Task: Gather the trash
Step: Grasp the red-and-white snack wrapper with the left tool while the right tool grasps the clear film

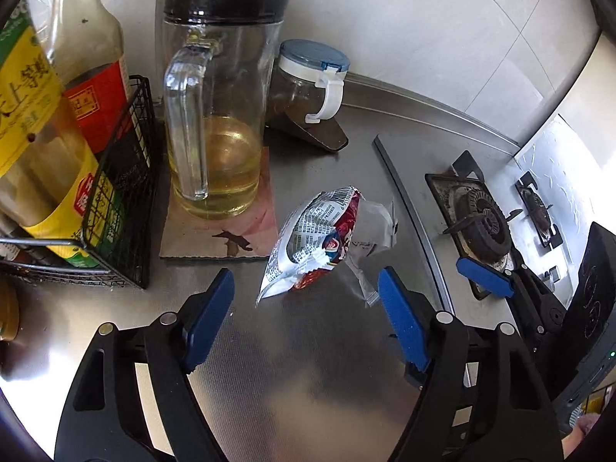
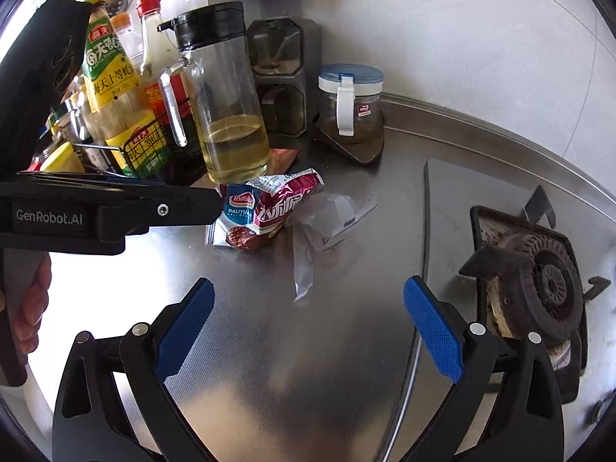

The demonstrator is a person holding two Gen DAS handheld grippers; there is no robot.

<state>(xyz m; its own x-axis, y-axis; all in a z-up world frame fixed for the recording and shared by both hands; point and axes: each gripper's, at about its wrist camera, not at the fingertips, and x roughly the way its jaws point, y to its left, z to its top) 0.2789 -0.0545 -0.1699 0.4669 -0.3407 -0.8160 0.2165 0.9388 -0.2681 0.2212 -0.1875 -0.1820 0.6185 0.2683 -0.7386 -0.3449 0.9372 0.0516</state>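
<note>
Both claws stand apart and hold nothing. Left claw (image 1: 306, 321) hangs over the steel counter (image 1: 308, 365), the crumpled snack wrapper (image 1: 308, 238) lying just beyond its blue pads. Right claw (image 2: 308, 325) hovers nearer the gas burner (image 2: 539, 288), with the same wrapper and a scrap of clear plastic (image 2: 327, 215) farther off on the counter. Behind the wrapper stands a glass oil jug (image 1: 215, 134) on a cardboard mat (image 1: 219, 238). Left of the jug, a black wire rack (image 1: 115, 211) holds sauce bottles (image 1: 46, 115); to the right sits a small lidded jar (image 1: 308, 81).
</note>
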